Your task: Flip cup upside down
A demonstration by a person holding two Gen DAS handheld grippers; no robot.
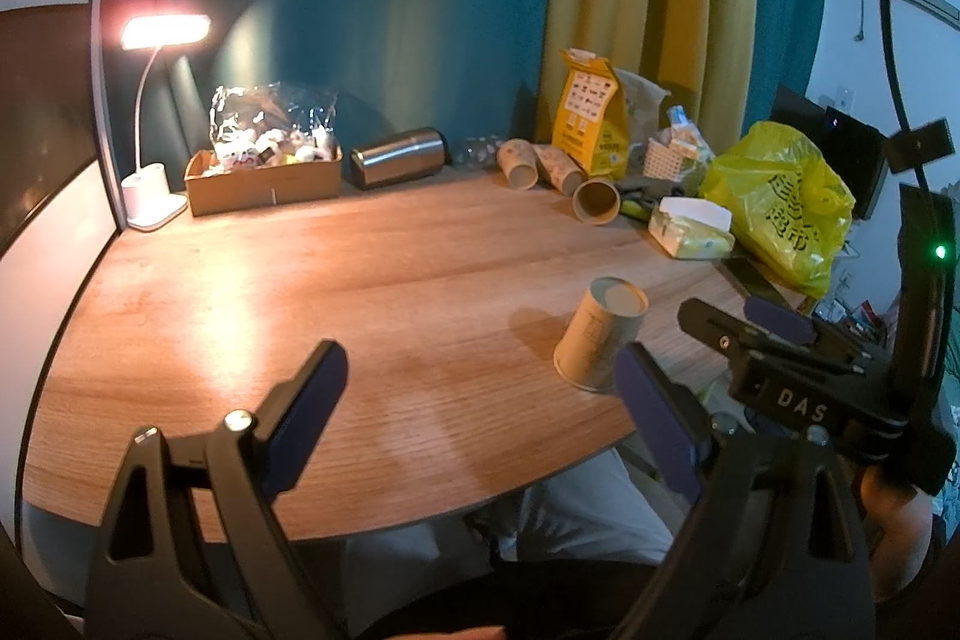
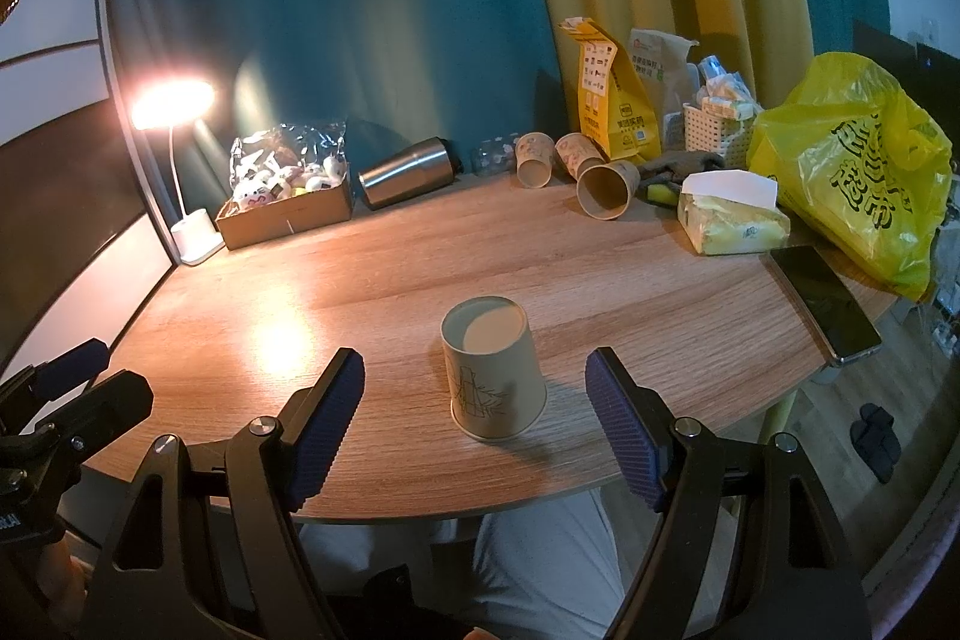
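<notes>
A paper cup [image 2: 492, 376] with a bamboo drawing stands upside down, base up, near the front edge of the wooden table [image 2: 390, 268]. My right gripper [image 2: 474, 400] is open and empty, its blue pads either side of the cup and a little nearer than it, not touching. In the left wrist view the same cup [image 1: 600, 334] stands to the right. My left gripper [image 1: 480, 394] is open and empty over the table's front edge, left of the cup. The right gripper [image 1: 750, 322] shows just right of the cup.
Several paper cups [image 2: 603, 187] lie on their sides at the back, beside a steel tumbler [image 2: 411, 172] and a cardboard box [image 2: 288, 211]. A lit lamp [image 2: 174, 100] stands back left. A tissue pack [image 2: 732, 220], yellow bag [image 2: 864, 172] and phone [image 2: 828, 304] sit right.
</notes>
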